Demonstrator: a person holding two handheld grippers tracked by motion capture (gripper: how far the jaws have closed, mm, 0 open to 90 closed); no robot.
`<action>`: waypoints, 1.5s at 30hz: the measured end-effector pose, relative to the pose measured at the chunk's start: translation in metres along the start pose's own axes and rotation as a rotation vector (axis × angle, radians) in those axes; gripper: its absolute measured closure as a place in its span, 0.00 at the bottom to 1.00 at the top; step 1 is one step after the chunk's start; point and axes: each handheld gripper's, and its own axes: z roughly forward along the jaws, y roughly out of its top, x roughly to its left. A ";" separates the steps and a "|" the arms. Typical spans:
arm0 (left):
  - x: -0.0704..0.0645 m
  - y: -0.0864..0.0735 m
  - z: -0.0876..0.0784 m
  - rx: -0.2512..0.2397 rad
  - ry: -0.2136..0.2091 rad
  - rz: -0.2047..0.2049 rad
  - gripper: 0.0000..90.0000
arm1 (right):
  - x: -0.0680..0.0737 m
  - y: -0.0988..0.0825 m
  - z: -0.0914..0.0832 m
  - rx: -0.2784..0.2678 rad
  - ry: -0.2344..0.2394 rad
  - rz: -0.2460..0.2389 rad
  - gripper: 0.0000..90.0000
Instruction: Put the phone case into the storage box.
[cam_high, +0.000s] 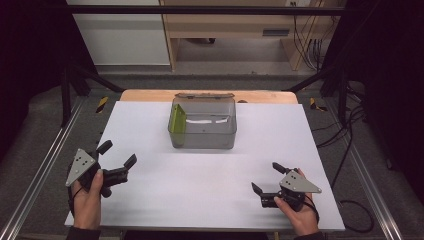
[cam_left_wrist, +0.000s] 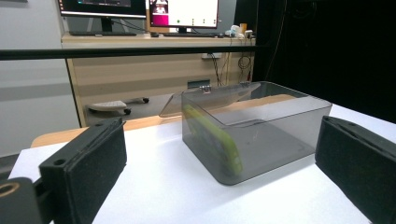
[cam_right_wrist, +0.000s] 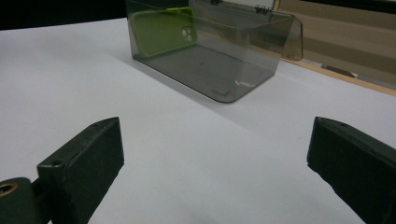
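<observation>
- The green phone case (cam_high: 177, 120) stands on its long edge inside the smoky clear plastic box (cam_high: 202, 140), leaning against the box's left wall, with its long axis running from the box's near side to its far side. In the right gripper view the case (cam_right_wrist: 161, 31) shows its camera cut-out through the wall.
- The left gripper (cam_high: 118, 160) rests near the table edge, to the near left of the box and well apart from it. Its jaws are spread wide and grasp nothing. In the left gripper view the box (cam_left_wrist: 261, 140) sits between its two pads, with the case (cam_left_wrist: 212, 140) at the box's left.
- The box stands at the far middle of the white table top (cam_high: 210, 195), its hinged lid (cam_high: 202, 95) tipped back behind it, so the opening faces up.
- The right gripper (cam_high: 267, 177) lies to the near right of the box, also well apart from it, jaws released and empty.
- Judgement: the case is at the box's left wall, so the left gripper has the shorter way. A reach would have to come over the rim from above.
- Hard to make out: the tinted wall blurs the case's lower edge, and a pale streak on the box floor could be glare or a thing; I cannot tell which.
</observation>
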 end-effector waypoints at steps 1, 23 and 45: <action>0.000 -0.001 -0.001 -0.001 -0.001 -0.001 0.02 | 0.000 0.000 0.000 -0.001 -0.001 0.001 0.05; -0.009 -0.022 -0.009 -0.010 -0.017 0.008 0.02 | -0.005 0.000 -0.003 -0.011 -0.008 0.010 0.05; -0.017 -0.032 -0.009 -0.006 -0.043 0.018 0.02 | -0.023 -0.001 -0.013 -0.056 -0.049 0.028 0.05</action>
